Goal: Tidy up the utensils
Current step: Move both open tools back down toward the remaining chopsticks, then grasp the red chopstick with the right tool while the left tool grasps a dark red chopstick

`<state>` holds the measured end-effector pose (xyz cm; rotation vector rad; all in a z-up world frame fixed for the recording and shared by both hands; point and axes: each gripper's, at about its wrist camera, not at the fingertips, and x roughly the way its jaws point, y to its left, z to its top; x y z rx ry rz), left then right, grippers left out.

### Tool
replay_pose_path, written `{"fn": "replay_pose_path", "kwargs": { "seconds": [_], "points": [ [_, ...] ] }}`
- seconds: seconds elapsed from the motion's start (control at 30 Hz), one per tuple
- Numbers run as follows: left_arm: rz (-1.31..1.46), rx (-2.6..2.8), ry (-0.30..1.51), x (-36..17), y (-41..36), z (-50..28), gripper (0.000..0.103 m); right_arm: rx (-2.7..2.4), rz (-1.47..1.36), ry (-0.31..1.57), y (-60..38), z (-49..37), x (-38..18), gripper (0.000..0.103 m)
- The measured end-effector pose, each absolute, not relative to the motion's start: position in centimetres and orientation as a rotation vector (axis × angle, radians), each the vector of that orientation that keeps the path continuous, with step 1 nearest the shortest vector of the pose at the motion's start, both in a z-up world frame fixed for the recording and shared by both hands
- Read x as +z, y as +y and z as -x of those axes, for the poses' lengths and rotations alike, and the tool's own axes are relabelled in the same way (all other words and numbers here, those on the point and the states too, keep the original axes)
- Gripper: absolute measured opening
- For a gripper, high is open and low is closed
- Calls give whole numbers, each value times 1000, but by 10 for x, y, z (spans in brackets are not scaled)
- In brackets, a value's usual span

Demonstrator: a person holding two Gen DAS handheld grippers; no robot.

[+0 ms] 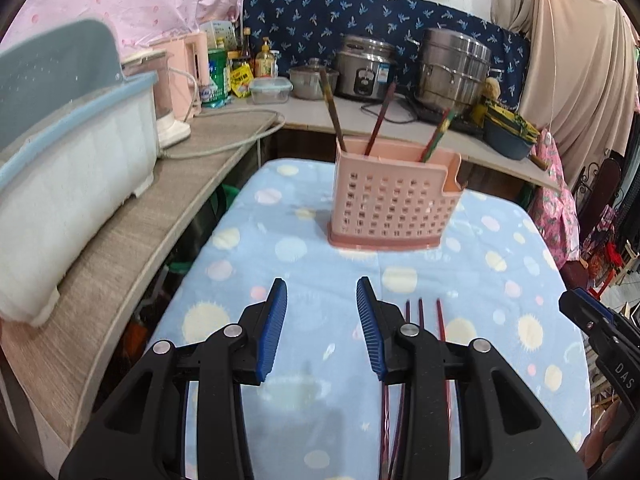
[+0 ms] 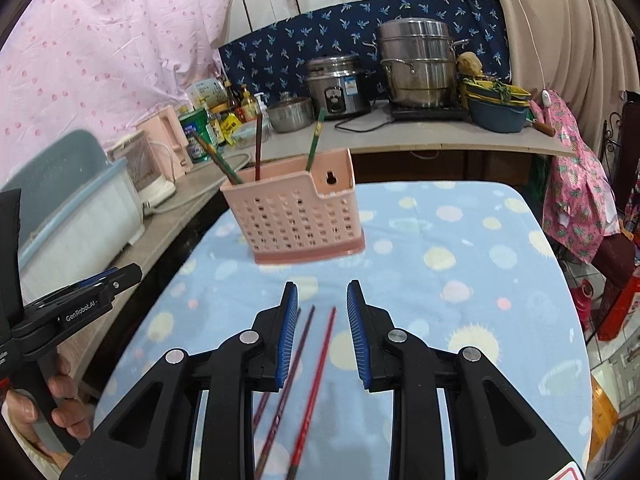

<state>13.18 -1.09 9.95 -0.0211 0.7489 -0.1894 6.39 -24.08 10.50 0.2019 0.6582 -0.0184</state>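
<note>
So both my grippers, left [image 1: 322, 292] and right [image 2: 322, 296], have jaws parted and empty. Three chopsticks [image 2: 316, 344] lie loose on the bench [image 2: 460, 240] under the right one; three others [image 2: 258, 148] stand in the pink holder [image 2: 296, 216] beyond. Roughly halfway, I'd judge.

Pink curtain [image 2: 100, 40] and beige drape [image 1: 580, 60] behind a cluttered counter [image 2: 400, 136].

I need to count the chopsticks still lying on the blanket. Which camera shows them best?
The right wrist view: three loose chopsticks lie in plain sight between the open right gripper fingers, on the blue blanket. In the left wrist view the chopsticks show mostly as tips; the left gripper body hides the rest.
</note>
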Motion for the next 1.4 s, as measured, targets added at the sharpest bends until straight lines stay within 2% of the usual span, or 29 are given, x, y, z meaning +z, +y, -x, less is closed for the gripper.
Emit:
{"fn": "replay_pose_path", "kwargs": {
  "seconds": [0.1,0.77,0.83,0.9,0.97,1.17,1.4],
  "points": [
    [7,-183,780,81,-9,-121,35,-18,-209,683,-239,-51,92,31],
    [-66,-174,912,11,-11,-74,36,50,-166,886,-198,-2,-2,32],
    [-69,-177,919,7,-12,-71,38,59,-161,902,-192,-1,-10,32],
    [-69,-176,924,5,-13,-69,47,67,-156,916,-187,-1,-15,32],
    [-67,-173,917,5,-12,-68,51,69,-145,920,-183,-2,-19,32],
    [-76,-183,924,2,-16,-66,52,68,-119,941,-177,-5,-29,32],
    [-84,-198,930,-1,-21,-64,56,41,-71,931,-176,-3,-33,19]
  ]
}}
